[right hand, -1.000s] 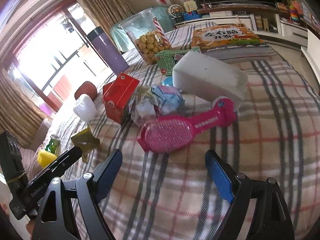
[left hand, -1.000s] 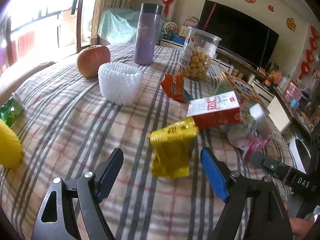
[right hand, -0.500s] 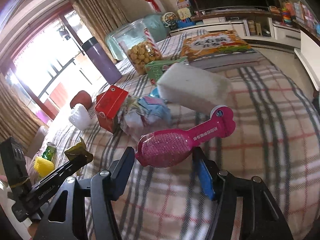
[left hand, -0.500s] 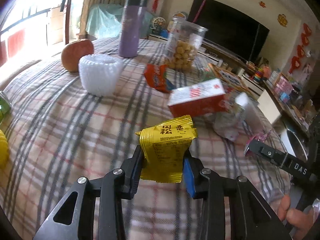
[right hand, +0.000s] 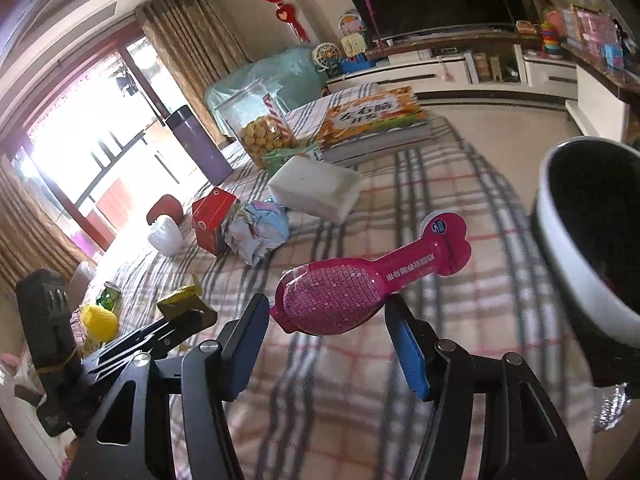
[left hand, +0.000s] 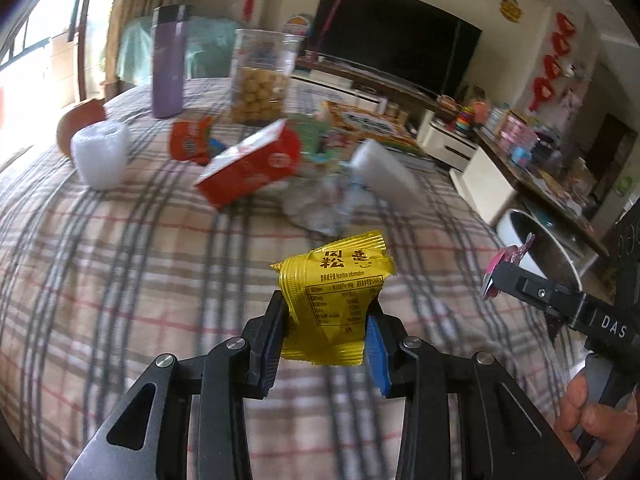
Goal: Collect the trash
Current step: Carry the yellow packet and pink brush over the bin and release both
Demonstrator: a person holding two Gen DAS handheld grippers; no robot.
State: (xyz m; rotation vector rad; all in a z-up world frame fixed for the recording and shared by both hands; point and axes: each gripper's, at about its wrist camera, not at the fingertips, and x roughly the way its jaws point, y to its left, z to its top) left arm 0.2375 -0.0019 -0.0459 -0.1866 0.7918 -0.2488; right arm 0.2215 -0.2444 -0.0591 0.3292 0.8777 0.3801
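Observation:
My left gripper [left hand: 326,322] is shut on a yellow snack wrapper [left hand: 334,300] and holds it above the plaid tablecloth [left hand: 120,280]. My right gripper [right hand: 328,328] is shut on a pink brush-shaped package [right hand: 360,284], lifted off the table. A white-rimmed black bin [right hand: 592,248] stands just right of the right gripper; it also shows in the left wrist view [left hand: 536,240]. On the table lie a red carton [left hand: 252,166], an orange wrapper [left hand: 190,142] and crumpled paper [right hand: 258,232].
Also on the table are a purple flask [left hand: 168,60], a jar of snacks [left hand: 262,76], a white foam net [left hand: 100,154], an apple [left hand: 76,124], a white foam block [right hand: 314,188] and a book [right hand: 372,116]. A TV cabinet stands behind.
Both grippers closed, the left on the yellow wrapper and the right on the pink package. Both have lifted and moved right toward the bin.

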